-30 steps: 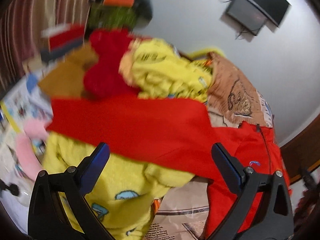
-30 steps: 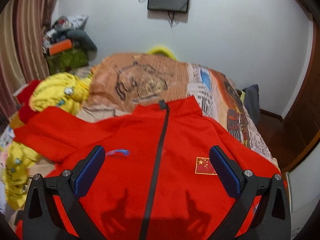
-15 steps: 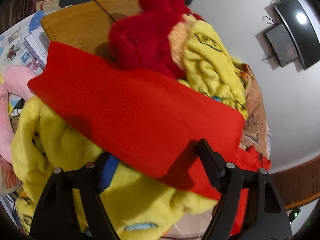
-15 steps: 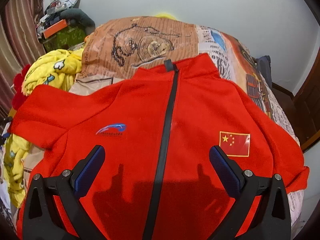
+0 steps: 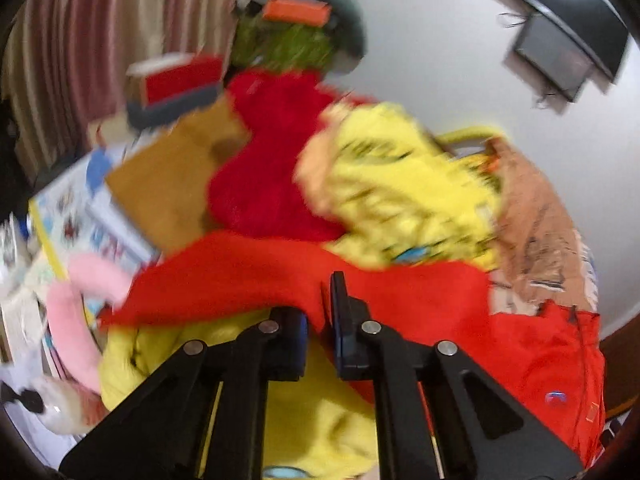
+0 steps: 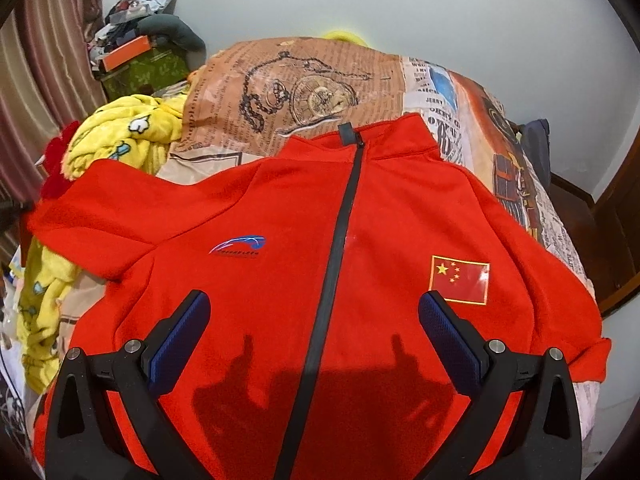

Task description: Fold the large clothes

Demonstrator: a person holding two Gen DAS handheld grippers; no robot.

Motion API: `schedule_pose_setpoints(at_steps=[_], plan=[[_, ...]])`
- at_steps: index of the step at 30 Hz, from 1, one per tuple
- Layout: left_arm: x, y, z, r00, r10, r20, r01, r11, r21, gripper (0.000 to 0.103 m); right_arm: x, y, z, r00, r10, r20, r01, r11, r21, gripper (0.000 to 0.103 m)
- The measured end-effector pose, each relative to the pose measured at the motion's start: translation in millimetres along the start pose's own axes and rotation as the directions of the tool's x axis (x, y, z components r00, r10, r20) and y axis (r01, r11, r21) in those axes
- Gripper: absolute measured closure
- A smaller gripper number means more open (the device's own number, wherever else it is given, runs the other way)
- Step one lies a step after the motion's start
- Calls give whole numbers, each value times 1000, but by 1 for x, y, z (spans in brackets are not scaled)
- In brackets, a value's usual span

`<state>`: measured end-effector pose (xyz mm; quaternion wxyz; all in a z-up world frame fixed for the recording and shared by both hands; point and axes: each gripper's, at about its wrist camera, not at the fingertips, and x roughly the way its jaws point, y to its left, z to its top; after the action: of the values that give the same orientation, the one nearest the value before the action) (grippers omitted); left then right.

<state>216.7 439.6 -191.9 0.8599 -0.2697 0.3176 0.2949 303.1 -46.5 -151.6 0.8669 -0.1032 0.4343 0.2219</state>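
A red zip jacket (image 6: pixel 280 216) lies front up on the bed, with a black zipper, a blue logo and a flag patch. Its left sleeve (image 5: pixel 248 276) stretches over a yellow fleece garment (image 5: pixel 320 412). My left gripper (image 5: pixel 320 320) is shut on the lower edge of that sleeve; the view is blurred. My right gripper (image 6: pixel 314 324) is open and empty, hovering above the jacket's chest with a finger on each side of the zipper.
The bed has a newspaper-print cover (image 6: pixel 304 92). Yellow fleece (image 6: pixel 120 132) and a red plush item (image 5: pixel 272 168) pile at its left side. A brown board (image 5: pixel 168 184), pink toy (image 5: pixel 84 304) and cluttered boxes (image 6: pixel 140 60) stand beyond. A wooden door (image 6: pixel 624 216) is at right.
My left gripper has closed on the sleeve's edge and swung, blurring its view. My right gripper has stayed open over the jacket's chest, dipping slightly closer.
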Motion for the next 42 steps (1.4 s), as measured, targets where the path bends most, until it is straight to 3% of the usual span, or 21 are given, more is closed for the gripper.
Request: schedule_pose_setpoints(at_steps=[4,8,13,19,22,27,34,42], plan=[[-46,-55,18,991,-61,119,46,991,129,97,-11,-4,-2,1000,-11,20,11,1000,-23,0],[-76,-117,24,975,-154,160,115,967,229,98,-23,-12,-4,999,-6,44,8,999,-34,0],[-101,-203,14,946,-289,145,225,910,347,98,-37,-28,-8,997,-2,80,4,1000,-16,0],[-97,-300,-28,926,-375,48,310,824,474,98,-47,-57,-15,996,-4,94,2,1000,23,0],[-88,-339,-59,927,-376,-16,326,782,532,98,-52,-70,-21,995,-5,95,1,999,41,0],[-56,-388,-122,908,-364,-207,415,715,563,98,-57,-93,-33,995,-15,96,8,997,80,0],[-29,-417,-209,861,-273,-428,499,617,609,98,-58,-118,-45,997,-7,81,-6,988,156,0],[-16,-419,-263,804,-159,-572,555,547,627,96,-55,-131,-53,998,-3,67,-11,980,201,0]])
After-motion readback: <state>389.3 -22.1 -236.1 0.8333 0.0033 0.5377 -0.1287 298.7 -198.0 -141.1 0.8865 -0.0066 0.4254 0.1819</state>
